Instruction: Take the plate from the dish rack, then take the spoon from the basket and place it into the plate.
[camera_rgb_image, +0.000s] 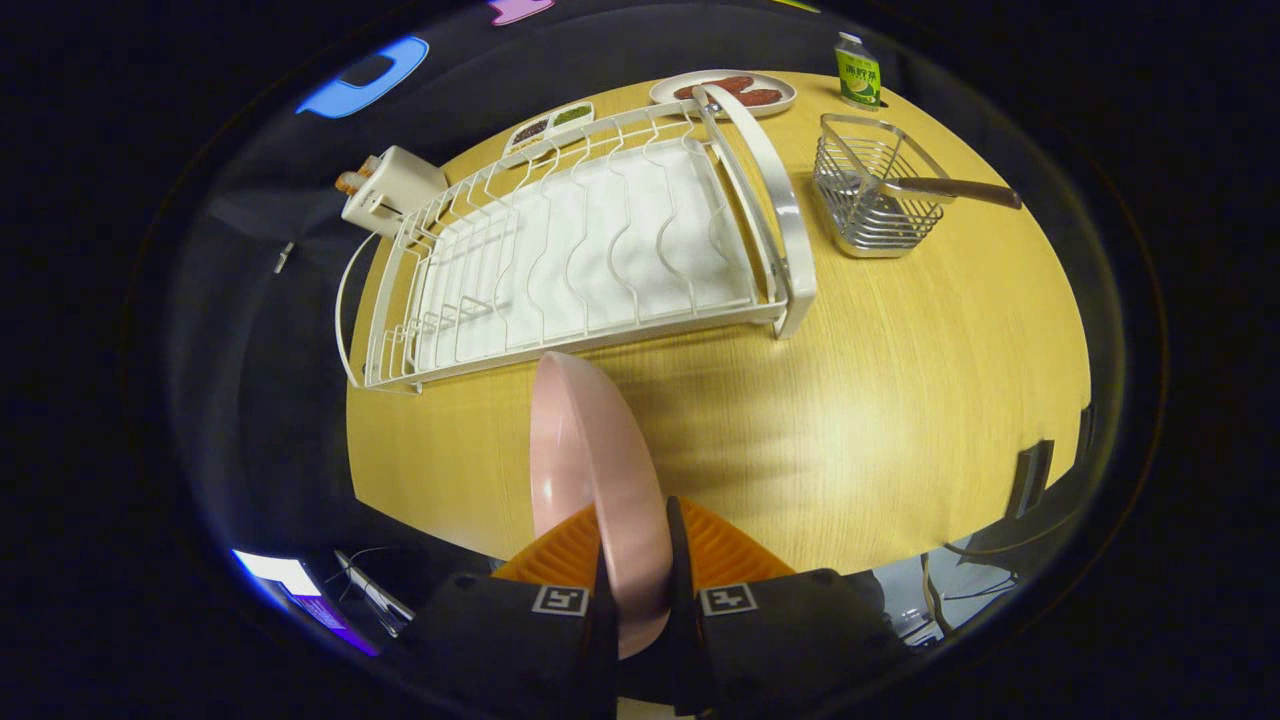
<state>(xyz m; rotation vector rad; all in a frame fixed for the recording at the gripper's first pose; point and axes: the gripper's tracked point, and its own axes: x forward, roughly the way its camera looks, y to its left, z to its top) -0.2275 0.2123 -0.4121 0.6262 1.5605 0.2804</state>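
A pink plate (590, 470) stands on edge between my fingers, and my gripper (637, 580) is shut on its rim, holding it above the wooden table (880, 400). Beyond the plate lies the white dish rack (580, 250), with nothing standing in its slots. Off to the right past the rack stands a wire basket (872, 190), and the spoon (950, 188) rests in it with its brown handle sticking out to the right.
Behind the rack are a white plate of sausages (725, 92), a small divided dish (548, 125) and a white box-like object (392, 188). A green drink carton (858, 72) stands behind the basket. The table's near edge curves just ahead of my fingers.
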